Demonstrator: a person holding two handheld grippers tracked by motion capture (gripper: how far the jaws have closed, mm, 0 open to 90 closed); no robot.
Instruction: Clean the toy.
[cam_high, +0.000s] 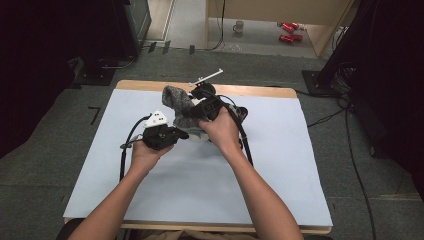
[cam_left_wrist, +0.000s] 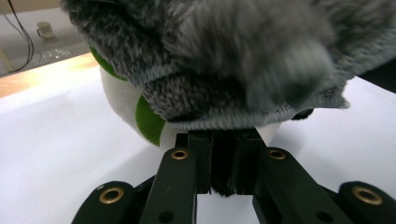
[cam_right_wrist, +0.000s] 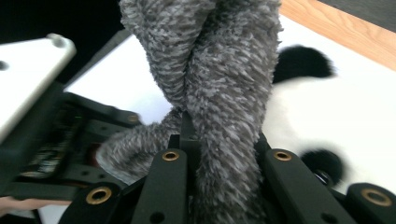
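1. Both claws must keep a firm pinch on the grey fuzzy cloth (cam_high: 176, 98) while it is lifted, pulling apart evenly so that it does not slip.
2. The left claw (cam_left_wrist: 225, 163) is closed narrow on the cloth's lower hem.
3. The right claw (cam_right_wrist: 205, 163) is closed on a bunched fold of the cloth.
4. The cloth hangs over the surface (cam_high: 280, 165), draped above the panda toy (cam_right_wrist: 317, 121), between both claws.

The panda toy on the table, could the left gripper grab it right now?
Probably not yet. The left gripper is shut on the grey fuzzy cloth, so it would have to let go first. The panda toy lies close behind, partly under that cloth.
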